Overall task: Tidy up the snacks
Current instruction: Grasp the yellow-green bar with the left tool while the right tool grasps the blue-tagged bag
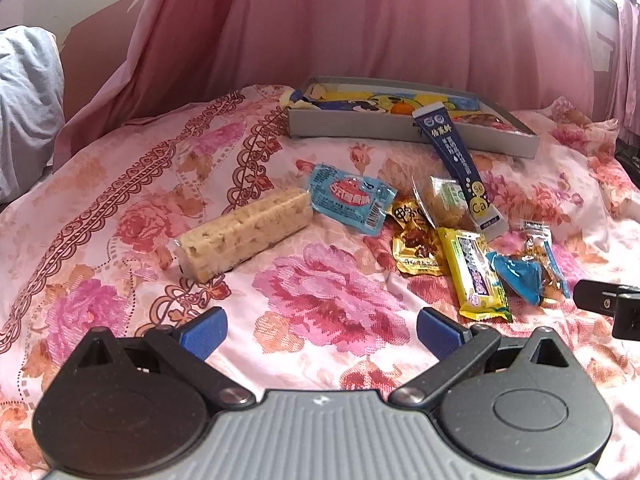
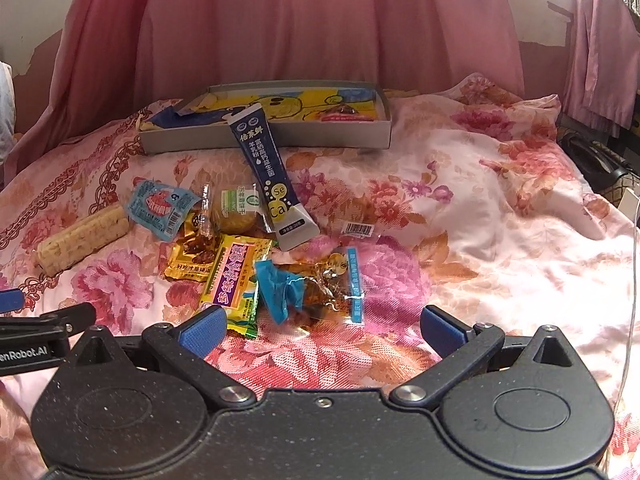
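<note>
Loose snacks lie on a floral quilt. A long puffed-rice bar point(image 1: 244, 230) point(image 2: 82, 239) lies at the left, next to a light blue packet point(image 1: 352, 199) point(image 2: 160, 205). A dark blue stick sachet point(image 1: 460, 168) point(image 2: 272, 176) leans on the front wall of a shallow grey box point(image 1: 360, 126) point(image 2: 320, 136). A yellow wafer pack point(image 1: 476, 274) point(image 2: 236, 284), a gold packet point(image 1: 416, 246) point(image 2: 192, 258) and a clear packet with a blue patch point(image 1: 524, 276) point(image 2: 316, 288) cluster together. My left gripper point(image 1: 322, 330) is open above bare quilt. My right gripper point(image 2: 322, 330) is open, just short of the clear packet.
The grey box holds a yellow cartoon-print bag point(image 1: 400, 102) point(image 2: 288, 104) and a reddish packet point(image 2: 344, 112). Pink curtains point(image 1: 360, 20) hang behind the bed. A grey pillow point(image 1: 28, 100) lies at the far left. Dark objects point(image 2: 596, 164) sit past the bed's right edge.
</note>
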A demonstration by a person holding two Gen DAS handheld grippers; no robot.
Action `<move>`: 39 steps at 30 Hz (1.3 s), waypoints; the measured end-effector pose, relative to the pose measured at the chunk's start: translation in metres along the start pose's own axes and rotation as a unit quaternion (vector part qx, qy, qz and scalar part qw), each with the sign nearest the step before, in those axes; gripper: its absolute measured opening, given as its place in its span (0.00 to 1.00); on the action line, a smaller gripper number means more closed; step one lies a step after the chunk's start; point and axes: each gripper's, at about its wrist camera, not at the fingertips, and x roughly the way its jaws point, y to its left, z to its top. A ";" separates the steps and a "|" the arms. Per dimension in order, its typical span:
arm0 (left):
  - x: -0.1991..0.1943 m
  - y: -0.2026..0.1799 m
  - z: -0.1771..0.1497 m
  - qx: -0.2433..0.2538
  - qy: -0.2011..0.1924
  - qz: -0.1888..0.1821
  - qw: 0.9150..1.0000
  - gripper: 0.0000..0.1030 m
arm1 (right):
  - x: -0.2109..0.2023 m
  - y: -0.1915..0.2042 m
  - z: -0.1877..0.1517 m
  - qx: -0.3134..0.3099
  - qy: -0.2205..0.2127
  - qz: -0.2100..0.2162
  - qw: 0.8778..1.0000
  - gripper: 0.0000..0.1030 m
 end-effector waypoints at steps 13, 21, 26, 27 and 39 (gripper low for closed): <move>0.018 -0.010 0.002 0.015 0.012 -0.009 1.000 1.00 | 0.033 -0.012 0.015 0.016 0.046 0.039 0.998 0.99; 0.037 -0.029 0.007 0.039 0.017 -0.026 0.999 1.00 | 0.078 -0.025 0.032 -0.015 0.055 0.063 0.996 0.99; 0.049 -0.044 0.008 0.061 0.019 -0.045 0.997 1.00 | 0.108 -0.027 0.034 -0.011 0.078 0.098 0.992 0.99; 0.051 -0.047 0.008 0.065 0.019 -0.049 0.996 1.00 | 0.114 -0.026 0.033 -0.015 0.084 0.103 0.991 0.99; 0.066 -0.072 0.014 0.093 0.021 -0.092 0.991 1.00 | 0.123 -0.034 0.029 -0.048 0.099 0.094 0.989 0.61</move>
